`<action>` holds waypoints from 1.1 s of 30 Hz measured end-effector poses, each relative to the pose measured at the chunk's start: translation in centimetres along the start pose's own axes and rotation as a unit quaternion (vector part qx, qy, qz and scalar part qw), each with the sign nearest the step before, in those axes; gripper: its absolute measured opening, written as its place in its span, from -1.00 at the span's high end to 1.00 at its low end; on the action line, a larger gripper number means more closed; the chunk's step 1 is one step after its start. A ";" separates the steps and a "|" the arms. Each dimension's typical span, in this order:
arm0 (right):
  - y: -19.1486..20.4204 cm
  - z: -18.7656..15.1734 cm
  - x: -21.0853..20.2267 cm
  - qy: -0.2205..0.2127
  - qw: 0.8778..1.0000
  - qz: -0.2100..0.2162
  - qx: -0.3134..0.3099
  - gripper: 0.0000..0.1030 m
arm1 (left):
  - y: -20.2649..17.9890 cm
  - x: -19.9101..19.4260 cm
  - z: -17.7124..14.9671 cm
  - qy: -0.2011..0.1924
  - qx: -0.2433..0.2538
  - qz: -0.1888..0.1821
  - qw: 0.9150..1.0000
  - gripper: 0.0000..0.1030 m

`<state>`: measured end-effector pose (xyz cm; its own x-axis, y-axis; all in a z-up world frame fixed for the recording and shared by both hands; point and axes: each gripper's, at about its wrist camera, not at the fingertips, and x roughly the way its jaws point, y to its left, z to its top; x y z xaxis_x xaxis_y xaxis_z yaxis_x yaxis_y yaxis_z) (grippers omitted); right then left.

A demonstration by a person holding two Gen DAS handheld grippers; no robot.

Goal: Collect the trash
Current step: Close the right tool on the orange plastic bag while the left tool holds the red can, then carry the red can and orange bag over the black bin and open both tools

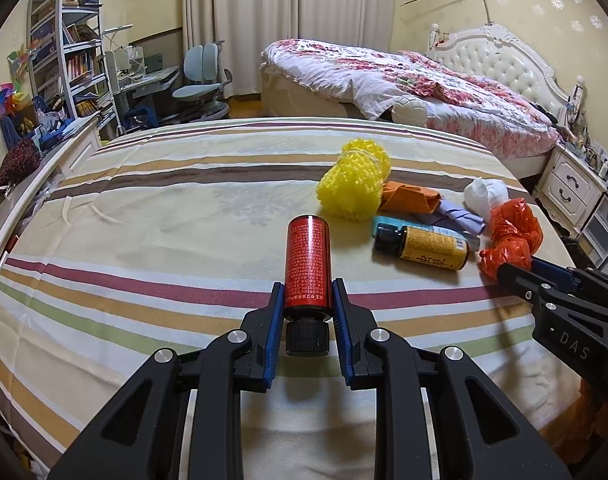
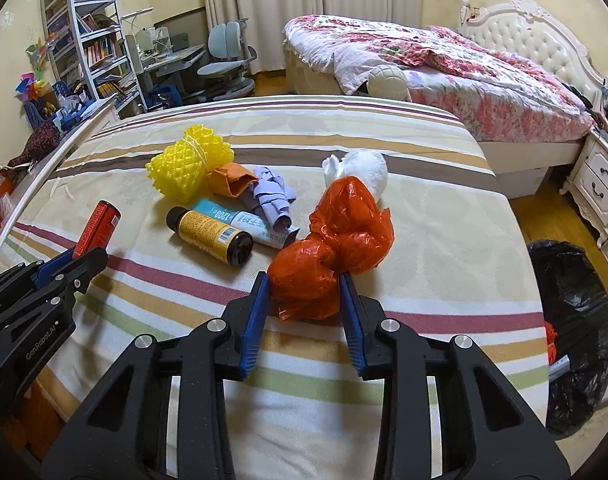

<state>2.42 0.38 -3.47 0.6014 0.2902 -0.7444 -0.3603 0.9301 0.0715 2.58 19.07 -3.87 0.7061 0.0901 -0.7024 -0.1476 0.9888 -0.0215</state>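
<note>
Gripping a red bottle (image 1: 307, 264) near its black cap, the left gripper (image 1: 307, 294) has both blue pads pressed against the sides, the cap pointing back toward the handle and the bottle's base sticking out past the fingertips. The bottle looks lifted clear of the striped bedspread (image 1: 152, 216). Over on the other side, the right gripper (image 2: 304, 292) is clamped on a crumpled orange plastic bag (image 2: 332, 240), the near lump of it squeezed between the two pads while the rest billows out beyond the tips. Just ahead of those fingers and to their left lies a brown bottle with a yellow label (image 2: 210, 236), on its side, touching a pale blue tube (image 2: 244, 222) behind it. Further out sit a lilac paper wad (image 2: 272, 196), an orange paper scrap (image 2: 230, 180) and a yellow foam net (image 2: 188, 168), all bunched together. A white tissue ball (image 2: 364, 170) rests right behind the orange bag. Off the bed's edge, to the right of the right fingers, stands a bin lined with a black bag (image 2: 572, 300).
</note>
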 end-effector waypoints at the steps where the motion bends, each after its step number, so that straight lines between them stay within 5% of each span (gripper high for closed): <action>1: -0.2 -0.1 -0.2 -0.001 1.000 -0.003 0.000 0.37 | 0.0 -0.2 -0.1 -0.001 0.002 -0.001 1.000 0.52; 20: -4.4 -2.3 -5.7 -0.045 0.998 -0.035 0.023 0.40 | -5.1 -2.8 -0.2 -0.030 0.032 -0.047 0.998 0.52; 33: -12.3 -2.7 -9.7 -0.080 0.989 -0.111 0.059 0.40 | -14.4 -3.5 1.9 -0.068 0.098 -0.128 0.985 0.52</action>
<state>-0.92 -14.47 1.00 0.7655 0.0993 -0.6357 -0.1274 0.9919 0.0015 3.55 4.70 0.20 0.7906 -0.1632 -0.5901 0.1739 0.9840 -0.0392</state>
